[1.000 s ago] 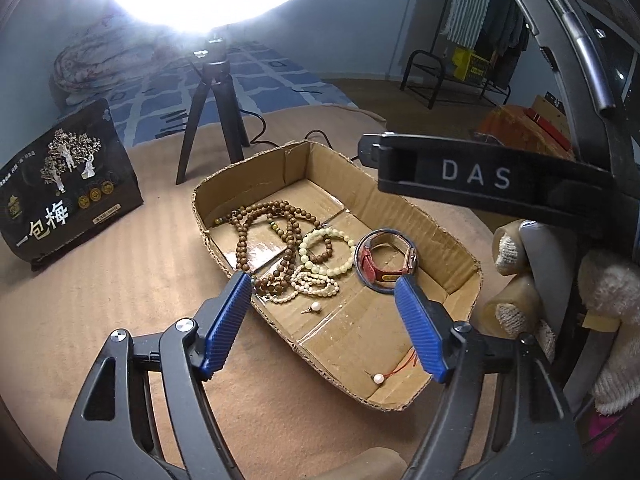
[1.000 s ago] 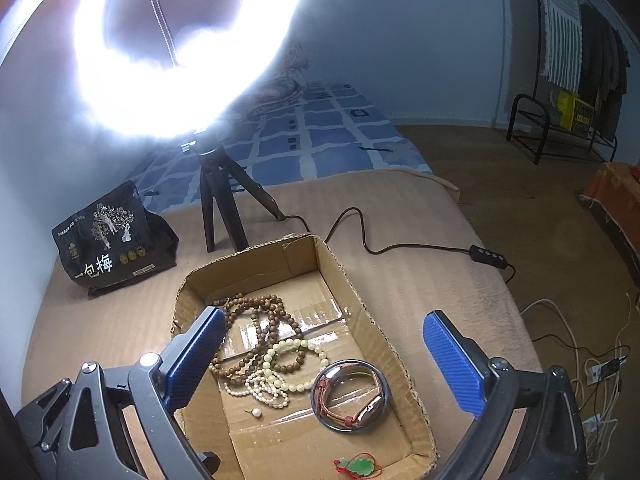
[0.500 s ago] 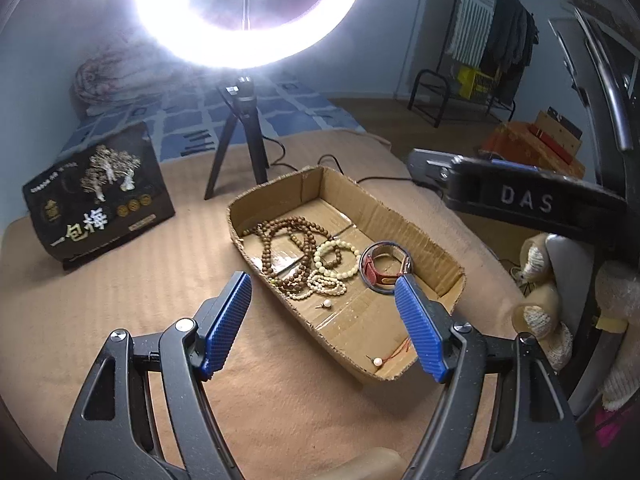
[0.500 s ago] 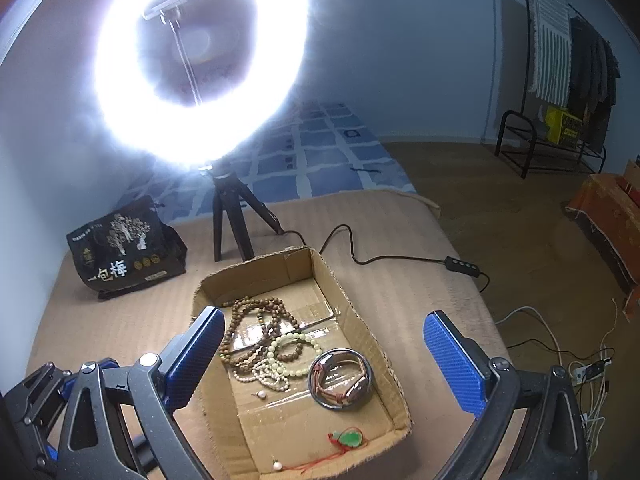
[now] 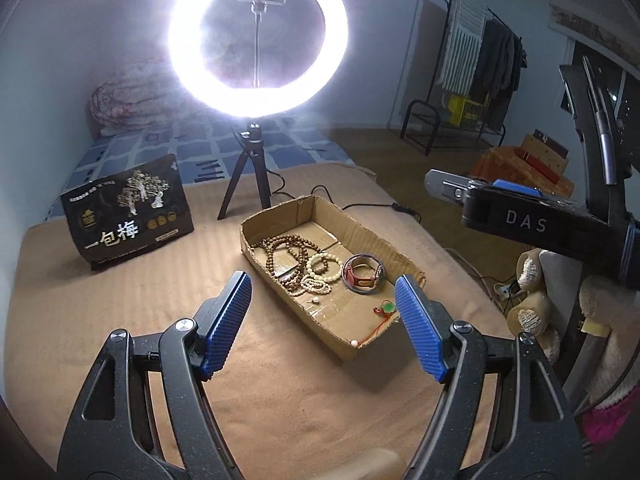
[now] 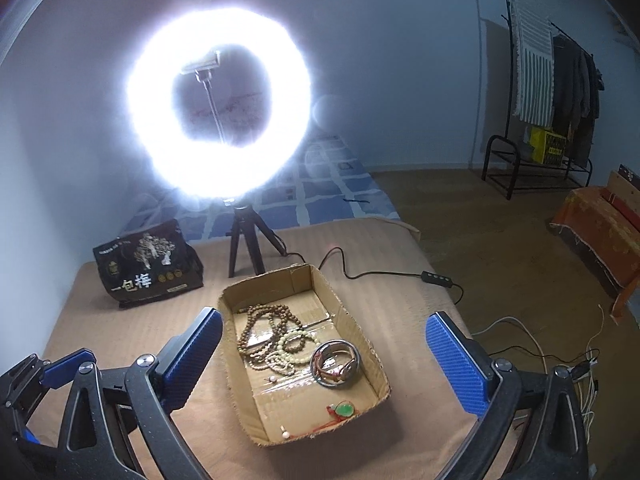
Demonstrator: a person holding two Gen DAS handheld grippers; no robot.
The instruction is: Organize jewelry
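Left tongs: spread wide with nothing between the blue pads, held above the tan blanket short of the near corner of the cardboard box.
Right tongs: likewise splayed and empty, held high over the bed and looking down into the cardboard box; the right tool's black body also shows at the right edge of the left view.
Jewelry: all of it lies inside the box. A long brown bead strand sits toward the far end, pale bead bracelets overlap it, a dark bangle rings a red-strapped watch, a loose pearl stud lies by the pale beads, and a green pendant on red cord rests at the near end.
Surroundings: a lit ring light on a tripod stands behind the box, a black printed bag to its left.
Step in hand: judging from this alone, both tools hang clear of the box with nothing gripped. That fits a pause ahead of sorting the pieces, or a withdrawal once everything is gathered in the box; I cannot tell which.
Next move: if any piece is to be handled, the strands are tangled together, so it calls for a narrow pinch on one strand only and a slow lift.
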